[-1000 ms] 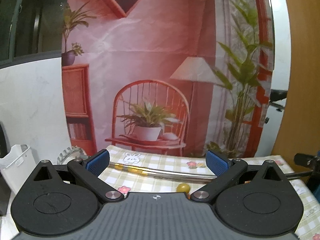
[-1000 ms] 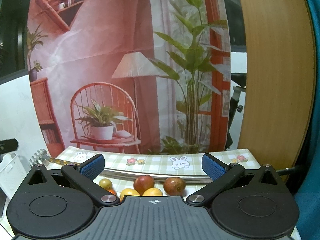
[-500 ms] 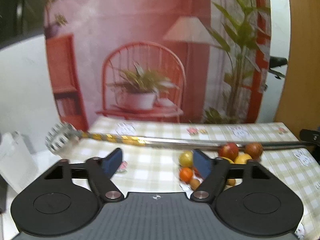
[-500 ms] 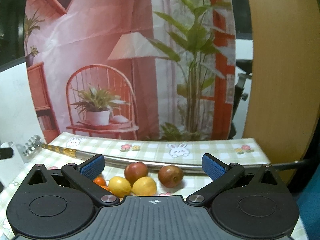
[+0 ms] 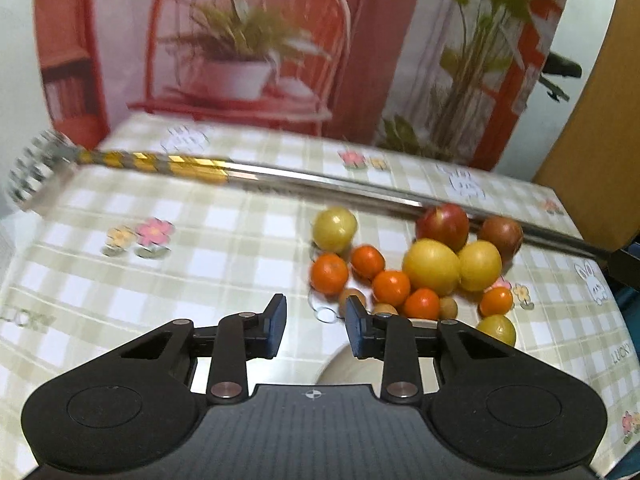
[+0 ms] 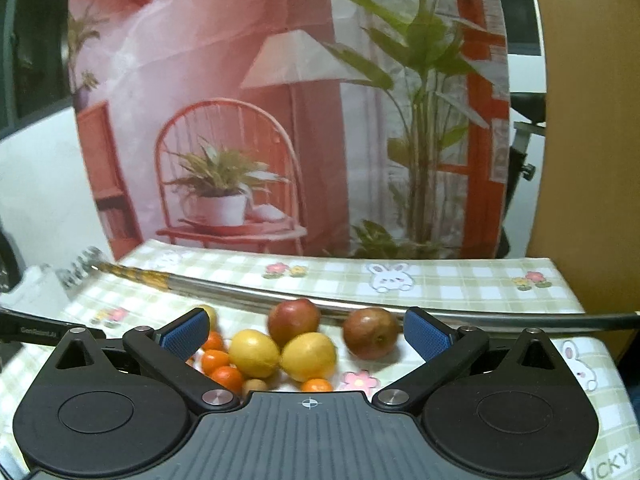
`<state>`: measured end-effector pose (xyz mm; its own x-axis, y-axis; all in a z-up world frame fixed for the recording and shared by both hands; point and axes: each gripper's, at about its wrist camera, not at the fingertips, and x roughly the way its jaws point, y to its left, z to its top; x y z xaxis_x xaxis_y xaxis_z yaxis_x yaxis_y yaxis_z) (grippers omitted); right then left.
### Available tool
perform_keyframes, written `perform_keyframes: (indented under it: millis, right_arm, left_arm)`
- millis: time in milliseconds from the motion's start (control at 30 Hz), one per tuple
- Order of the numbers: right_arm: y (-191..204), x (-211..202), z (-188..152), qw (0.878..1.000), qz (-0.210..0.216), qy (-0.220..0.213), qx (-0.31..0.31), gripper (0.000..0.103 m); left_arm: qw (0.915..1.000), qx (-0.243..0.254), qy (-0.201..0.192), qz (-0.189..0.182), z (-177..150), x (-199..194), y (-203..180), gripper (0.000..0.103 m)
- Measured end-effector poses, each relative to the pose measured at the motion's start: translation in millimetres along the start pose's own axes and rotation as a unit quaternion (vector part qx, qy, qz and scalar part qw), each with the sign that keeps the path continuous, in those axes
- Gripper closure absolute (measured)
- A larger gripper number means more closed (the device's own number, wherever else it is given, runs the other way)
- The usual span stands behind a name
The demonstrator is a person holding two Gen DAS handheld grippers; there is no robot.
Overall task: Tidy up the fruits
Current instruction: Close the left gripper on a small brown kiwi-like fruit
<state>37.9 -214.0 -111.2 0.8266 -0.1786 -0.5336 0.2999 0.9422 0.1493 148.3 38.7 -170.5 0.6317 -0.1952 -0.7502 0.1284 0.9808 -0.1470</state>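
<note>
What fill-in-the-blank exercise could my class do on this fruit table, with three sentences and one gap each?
1. The two lemons lie directly in front of two ____ apples.
2. The tablecloth is printed with flowers and white ____.
3. Nothing lies between the pads of the closing ____ gripper.

Missing words: red; rabbits; left

The left gripper [image 5: 316, 326] is closing its jaws with nothing between them. A pile of fruits [image 5: 416, 268] is sitting on the checked tablecloth [image 5: 200, 264], beside a long metal rod [image 5: 320, 180].
</note>
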Motion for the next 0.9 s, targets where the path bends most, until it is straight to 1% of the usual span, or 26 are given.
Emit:
perform_keyframes:
  millis: [133,200,233,267,333,400,467,533,600,633,667,800,867,900]
  right_arm:
    - [-9.1,13.5,-5.7,1.0,-0.005,0.011,0.023,0.0]
    - [-13.2,20.3,-7.9,0.999,-0.027,0.017,0.027,0.0]
    - [-14.9,24.8,-8.4,0.998,-0.045,0.021,0.028,0.0]
    - [-18.0,28.9,-8.0,0.998,-0.053,0.025,0.031,0.0]
    - [-24.0,33.1,-9.9,0.998,-0.05,0.023,0.038,0.0]
    - [-24.6,34.8,-12.4,0.998,-0.06,0.019,0.025,0.0]
    - [-24.8,37.2,-14.5,0.998,-0.055,0.015,0.014,0.0]
    - [-27.6,41.9,-15.0,0.998,-0.047,0.024,0.019,0.001]
    - [-30.0,45.2,-16.2,0.998,-0.029,0.033,0.033,0.004]
    - [-31.6,47.2,-16.8,0.998,-0.021,0.038,0.039,0.007]
    - [-32.2,49.1,-17.5,0.998,-0.019,0.041,0.04,0.011]
    - [-33.1,53.8,-20.9,0.998,-0.013,0.049,0.041,0.02]
    - [-32.8,56.6,-21.8,0.997,-0.014,0.056,0.042,0.026]
    - [-33.0,57.7,-22.0,0.997,-0.014,0.058,0.043,0.03]
  left_arm:
    - [0.9994,-0.002,0.031,-0.016,4.6,32.3,-3.2,0.069]
    - [0.999,-0.002,0.043,-0.016,5.6,45.5,-4.0,0.069]
    - [0.9989,0.0,0.044,-0.017,6.0,50.2,-5.0,0.069]
    - [0.9988,0.001,0.045,-0.019,6.2,54.3,-5.9,0.069]
    - [0.9985,-0.001,0.049,-0.023,7.9,62.3,-6.8,0.069]
    - [0.9981,-0.008,0.055,-0.027,9.5,69.5,-8.1,0.069]
    - [0.9972,-0.019,0.064,-0.031,11.5,77.4,-7.6,0.069]
    - [0.9962,-0.032,0.072,-0.036,12.4,83.5,-7.1,0.069]
    - [0.9953,-0.042,0.078,-0.04,13.2,89.4,-5.9,0.069]
    - [0.9947,-0.046,0.082,-0.041,13.3,92.8,-5.5,0.069]
    - [0.9941,-0.049,0.086,-0.043,12.8,95.3,-4.6,0.069]
    - [0.9905,-0.075,0.097,-0.063,12.9,102.1,-0.4,0.069]
    - [0.9889,-0.086,0.102,-0.065,13.9,103.6,1.4,0.069]
    - [0.9885,-0.089,0.103,-0.066,14.1,103.6,2.3,0.069]
